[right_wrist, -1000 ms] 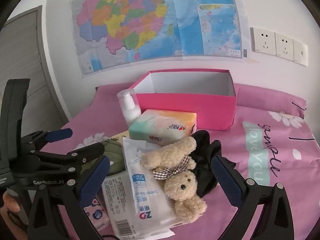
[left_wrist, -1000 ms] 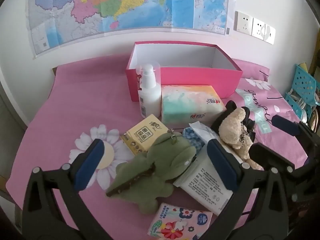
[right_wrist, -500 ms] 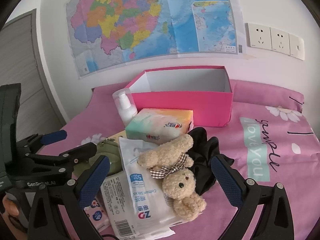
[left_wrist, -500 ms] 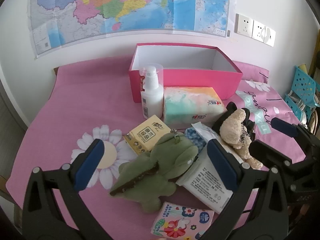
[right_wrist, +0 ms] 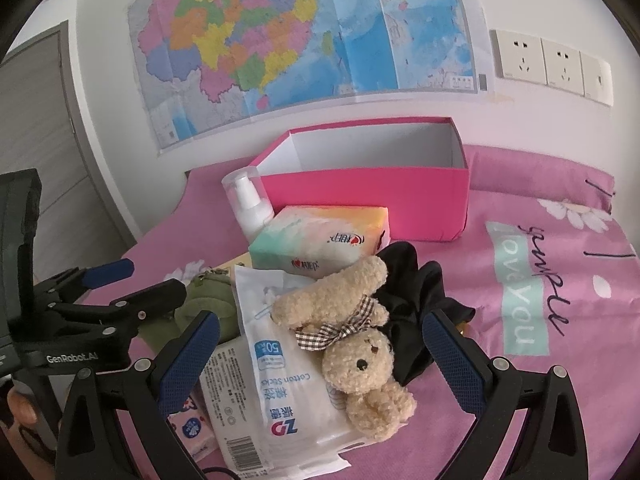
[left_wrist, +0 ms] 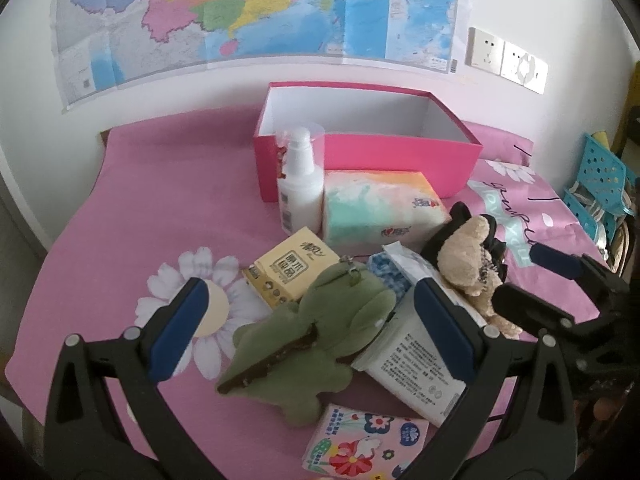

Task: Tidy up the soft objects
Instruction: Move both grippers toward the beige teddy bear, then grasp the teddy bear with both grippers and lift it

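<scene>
Pink bedding printed with white daisies covers the bed [left_wrist: 132, 208], which stands against a white wall carrying a large coloured map [right_wrist: 304, 40] and a row of sockets [right_wrist: 552, 64]; an open pink box [left_wrist: 372, 156] with a white inside sits at the back near the wall, and from these views nothing can be seen in it; just in front of it stand a white pump bottle [left_wrist: 300, 184] and a pastel tissue pack [left_wrist: 380, 208], touching each other; nearer lie a yellow tissue packet [left_wrist: 290, 266], a green plush toy [left_wrist: 316, 328], a white pack of cotton sticks [right_wrist: 276, 364] and a floral tissue packet [left_wrist: 364, 444]; the left tool [left_wrist: 312, 336] hovers with its blue-padded fingers wide apart and nothing between them, the green plush toy lying below and between the two pads in the left wrist view, apart from both; the right tool [right_wrist: 320, 356] is likewise spread wide and grips nothing; a beige teddy bear [right_wrist: 356, 344] with a checked bow lies on its back between the right tool's pads in the right wrist view, resting partly on the pack of cotton sticks and partly against a black cloth [right_wrist: 416, 300] crumpled just behind it; neither pad touches the bear.
</scene>
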The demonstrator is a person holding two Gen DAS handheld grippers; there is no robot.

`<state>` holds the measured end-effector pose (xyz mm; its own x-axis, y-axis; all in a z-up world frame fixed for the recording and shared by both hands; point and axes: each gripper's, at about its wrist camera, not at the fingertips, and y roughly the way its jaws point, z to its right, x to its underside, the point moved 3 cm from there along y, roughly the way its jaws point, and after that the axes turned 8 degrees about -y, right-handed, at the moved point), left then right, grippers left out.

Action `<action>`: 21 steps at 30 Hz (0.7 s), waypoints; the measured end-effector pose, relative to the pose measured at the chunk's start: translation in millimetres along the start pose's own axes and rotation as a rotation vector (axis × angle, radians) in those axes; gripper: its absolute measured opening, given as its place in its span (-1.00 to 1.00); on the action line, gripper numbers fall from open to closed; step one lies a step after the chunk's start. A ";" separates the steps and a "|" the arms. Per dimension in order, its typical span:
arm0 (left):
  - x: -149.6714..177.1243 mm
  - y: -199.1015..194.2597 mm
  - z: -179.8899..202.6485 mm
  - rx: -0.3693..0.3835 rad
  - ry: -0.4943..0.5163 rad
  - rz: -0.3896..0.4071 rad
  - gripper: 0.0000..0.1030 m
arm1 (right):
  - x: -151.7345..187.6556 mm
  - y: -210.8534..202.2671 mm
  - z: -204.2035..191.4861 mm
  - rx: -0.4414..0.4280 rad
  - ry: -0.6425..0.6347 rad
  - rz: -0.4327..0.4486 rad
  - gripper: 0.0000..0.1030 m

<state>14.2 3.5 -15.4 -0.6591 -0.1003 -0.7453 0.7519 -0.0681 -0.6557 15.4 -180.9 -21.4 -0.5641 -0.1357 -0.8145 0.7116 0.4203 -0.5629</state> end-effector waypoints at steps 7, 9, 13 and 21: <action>-10.9 3.1 23.1 0.106 0.075 -0.005 0.99 | 11.1 8.0 20.0 -0.053 0.089 -0.044 0.64; -14.7 5.3 33.5 0.130 0.108 -0.003 0.99 | 17.6 11.0 26.4 -0.084 0.124 -0.061 0.48; -19.1 13.9 62.5 0.207 0.204 -0.030 0.89 | 28.3 19.2 32.2 -0.131 0.166 -0.099 0.25; -12.8 46.2 95.6 0.303 0.320 -0.163 0.34 | 38.5 27.2 42.5 -0.187 0.211 -0.110 -0.12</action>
<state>58.8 -93.2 -24.6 -0.7048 0.2439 -0.6662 0.5770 -0.3491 -0.7383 30.9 -212.8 -74.1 -0.7219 -0.0082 -0.6919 0.5633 0.5738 -0.5945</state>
